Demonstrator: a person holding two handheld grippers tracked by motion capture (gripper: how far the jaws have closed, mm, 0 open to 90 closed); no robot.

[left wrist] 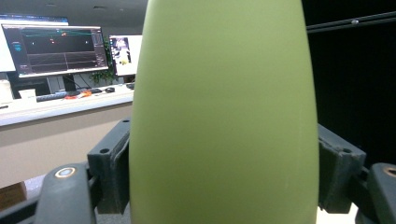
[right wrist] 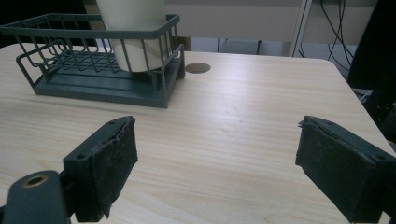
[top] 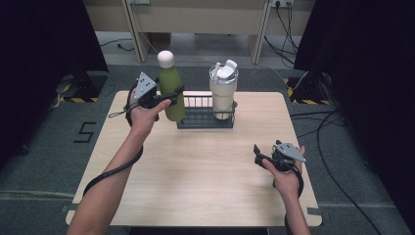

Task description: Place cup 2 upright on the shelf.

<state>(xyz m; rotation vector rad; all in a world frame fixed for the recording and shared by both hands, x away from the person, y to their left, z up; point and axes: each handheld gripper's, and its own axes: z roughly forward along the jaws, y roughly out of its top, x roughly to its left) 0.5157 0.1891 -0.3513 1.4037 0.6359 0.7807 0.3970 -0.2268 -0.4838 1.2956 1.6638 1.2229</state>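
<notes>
Over the left end of the dark wire basket (top: 205, 120), the left gripper (top: 169, 95) holds a green bottle (top: 172, 93) with a white cap (top: 166, 58). Seen from the high view, the bottle stands upright, its base down at the basket's left end — whether it rests on the basket floor or hangs just above it, I cannot tell from this angle. Along the left gripper view, the green bottle (left wrist: 224, 112) sits squarely between the two black jaws, and both pads (left wrist: 114, 172) press against its sides, so the grip is clamped on the bottle's body. Behind it in that view are a desk with computer monitors (left wrist: 56, 49) and a dark curtain.

A cream tumbler (top: 223, 90) with a flip lid stands upright in the right part of the basket, just beside the bottle but apart from it. In the right gripper view the tumbler's (right wrist: 133, 32) lower body shows inside the basket (right wrist: 107, 70), near its right end wall.

The right gripper (top: 259, 155) rests low near the front right part of the pale wooden table (top: 195, 181), well apart from the basket. Its jaws stand wide apart with nothing between them — only bare tabletop (right wrist: 233, 126) shows past the pads (right wrist: 114, 161). A small round disc (right wrist: 197, 68) is set in the table just beyond the basket's right end.
</notes>
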